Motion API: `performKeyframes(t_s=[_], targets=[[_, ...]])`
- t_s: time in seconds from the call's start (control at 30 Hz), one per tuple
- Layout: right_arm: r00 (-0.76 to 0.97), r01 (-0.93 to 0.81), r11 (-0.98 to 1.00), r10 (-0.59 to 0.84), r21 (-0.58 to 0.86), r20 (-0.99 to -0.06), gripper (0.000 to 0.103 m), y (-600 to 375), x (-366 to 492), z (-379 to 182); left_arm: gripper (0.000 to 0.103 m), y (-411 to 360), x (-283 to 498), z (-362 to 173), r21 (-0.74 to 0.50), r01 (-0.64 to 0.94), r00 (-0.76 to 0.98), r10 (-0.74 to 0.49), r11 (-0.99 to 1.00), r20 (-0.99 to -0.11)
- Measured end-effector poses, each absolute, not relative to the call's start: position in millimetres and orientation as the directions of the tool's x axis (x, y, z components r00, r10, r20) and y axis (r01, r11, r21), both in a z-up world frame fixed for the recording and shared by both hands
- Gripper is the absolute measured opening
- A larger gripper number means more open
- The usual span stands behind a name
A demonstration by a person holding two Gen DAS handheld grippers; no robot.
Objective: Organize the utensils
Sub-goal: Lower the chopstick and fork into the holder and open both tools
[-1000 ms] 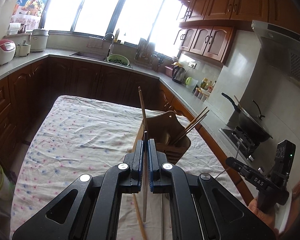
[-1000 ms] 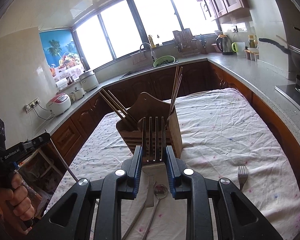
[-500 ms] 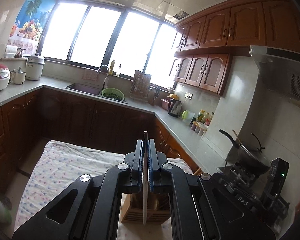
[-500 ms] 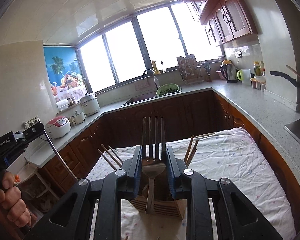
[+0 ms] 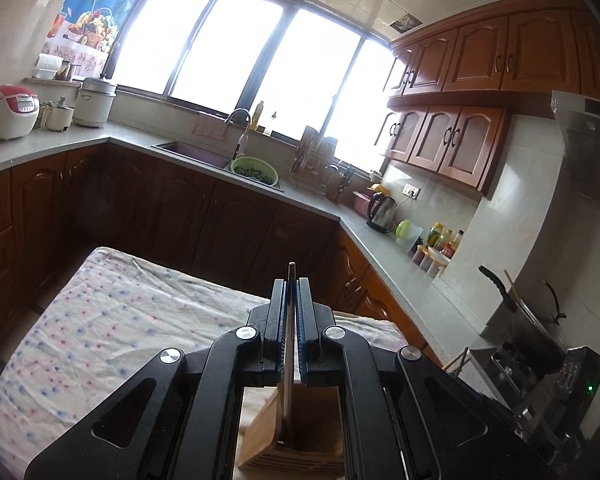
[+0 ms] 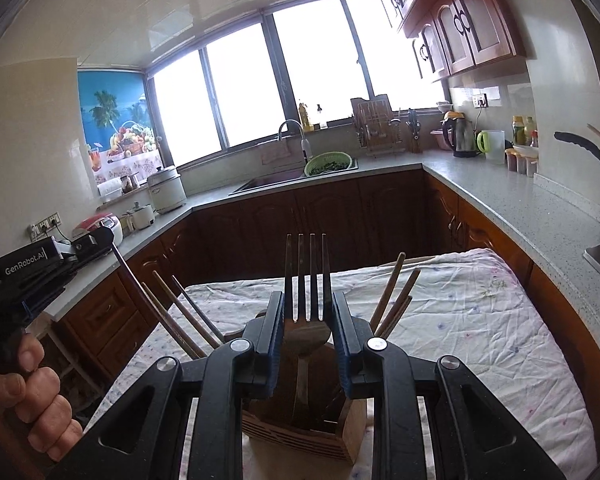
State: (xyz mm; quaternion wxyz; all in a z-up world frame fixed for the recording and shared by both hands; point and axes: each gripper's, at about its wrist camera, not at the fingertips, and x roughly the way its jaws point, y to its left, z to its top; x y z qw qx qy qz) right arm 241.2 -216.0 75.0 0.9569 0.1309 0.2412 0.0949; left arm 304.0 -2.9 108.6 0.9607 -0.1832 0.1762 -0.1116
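Both utensils have now been carried up over the slatted wooden utensil holder (image 6: 300, 420) on the cloth-covered table (image 6: 480, 320): a thin wooden chopstick (image 5: 290, 320) pinched in the closed left claw (image 5: 291, 320), a silver metal fork (image 6: 306, 280) clamped tines-up in the narrowly parted right claw (image 6: 306, 336), ready for dropping in.

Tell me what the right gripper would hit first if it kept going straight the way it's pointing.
Probably the chopsticks standing in the wooden holder, which sits low beneath the right gripper and its fork; depth is unclear, so it might pass over onto the tablecloth.
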Motion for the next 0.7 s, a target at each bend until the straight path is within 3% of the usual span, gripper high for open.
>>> performKeyframes(t_s=[0.3, 0.7], targets=[[0.819, -0.125, 0.944, 0.272, 0.306, -0.505, 0.023, -204, 247, 38, 0.004, -23, 314, 63, -0.361, 0.166, 0.862, -0.312, 0.918, -0.399], [0.78, -0.115, 0.938, 0.289, 0.328, -0.554, 0.023, -208, 255, 18, 0.005, -25, 314, 64, -0.329, 0.17, 0.864, -0.301, 0.929, -0.404]])
